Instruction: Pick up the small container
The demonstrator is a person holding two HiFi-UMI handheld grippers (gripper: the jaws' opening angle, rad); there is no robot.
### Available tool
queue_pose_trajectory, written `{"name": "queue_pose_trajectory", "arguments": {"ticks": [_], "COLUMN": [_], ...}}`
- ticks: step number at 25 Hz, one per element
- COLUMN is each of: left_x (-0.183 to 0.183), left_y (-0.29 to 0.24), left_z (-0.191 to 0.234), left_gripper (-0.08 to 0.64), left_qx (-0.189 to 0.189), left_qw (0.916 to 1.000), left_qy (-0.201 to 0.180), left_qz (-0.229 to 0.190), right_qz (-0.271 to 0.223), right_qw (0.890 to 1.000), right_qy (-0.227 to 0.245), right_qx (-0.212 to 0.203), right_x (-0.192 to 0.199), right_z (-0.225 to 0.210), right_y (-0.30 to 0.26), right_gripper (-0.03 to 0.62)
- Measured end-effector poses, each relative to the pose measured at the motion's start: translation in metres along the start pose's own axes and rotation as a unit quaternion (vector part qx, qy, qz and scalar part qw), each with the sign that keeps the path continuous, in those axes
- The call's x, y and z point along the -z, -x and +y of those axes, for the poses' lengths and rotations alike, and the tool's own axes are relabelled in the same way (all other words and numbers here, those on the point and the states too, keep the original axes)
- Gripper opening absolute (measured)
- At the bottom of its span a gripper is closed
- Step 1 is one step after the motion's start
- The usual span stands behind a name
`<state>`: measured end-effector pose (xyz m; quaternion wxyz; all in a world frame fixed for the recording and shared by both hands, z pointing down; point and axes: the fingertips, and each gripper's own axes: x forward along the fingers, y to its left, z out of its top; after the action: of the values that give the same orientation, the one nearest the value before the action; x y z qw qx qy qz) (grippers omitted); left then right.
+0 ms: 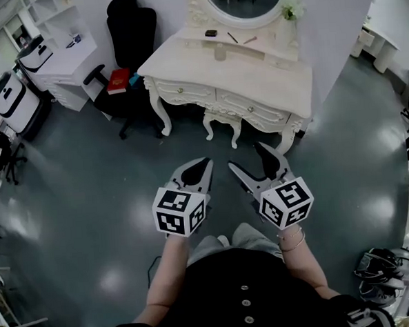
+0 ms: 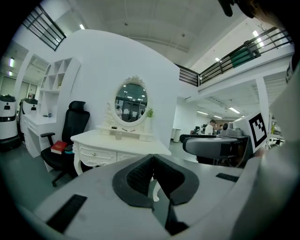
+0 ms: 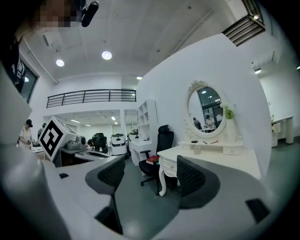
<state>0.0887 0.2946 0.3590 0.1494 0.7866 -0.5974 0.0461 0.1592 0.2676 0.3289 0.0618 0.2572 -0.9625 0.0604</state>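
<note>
While the small container (image 1: 220, 52) is sat way over on the dresser worktop (image 1: 255, 80), just in front of the mirror (image 1: 243, 1), neither gripper is anywhere near it. The left gripper (image 2: 153, 161) is seen with its jaws pressed together and nothing between them. The right gripper (image 3: 149, 171) is held with its jaws wide apart and empty, so that one would probably be used for the grab.

The material can't be made out from this far off. It's judged to be light and stiff, maybe a smooth little jar, so a slip should be expected if it's pinched near the top. It'd best be taken across the middle of the body, squeezed gently and lifted straight up, so the pens (image 1: 233, 37) behind it aren't knocked.
</note>
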Motion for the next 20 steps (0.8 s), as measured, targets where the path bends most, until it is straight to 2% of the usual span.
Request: {"name": "queue_pose_trajectory", "arguments": {"ticks": [3,8,20], "left_x": [0.009,0.015,-0.003], "left_y": [-0.005,-0.014,-0.061], "left_z": [0.007,0.021,0.076], "left_gripper": [0.012,0.012,0.012], "left_qx": [0.002,0.002,-0.010], "left_qw": [0.9999,0.9996,0.9993], "left_qy": [0.007,0.020,0.031], "left_qz": [0.010,0.019,0.018], "right_qz": [-0.004,0.000,-0.004], "right_qw": [1.000,1.000,1.000], "right_qy": [-0.005,-0.010,-0.009], "right_qx": [0.003,-0.002,-0.006], "right_x": [0.003,0.004,-0.007], "right_z": [-0.003,-0.010,-0.052], "right_y": [-0.007,-0.023,-0.091], "right_gripper": [0.305,0.304,0.301]}}
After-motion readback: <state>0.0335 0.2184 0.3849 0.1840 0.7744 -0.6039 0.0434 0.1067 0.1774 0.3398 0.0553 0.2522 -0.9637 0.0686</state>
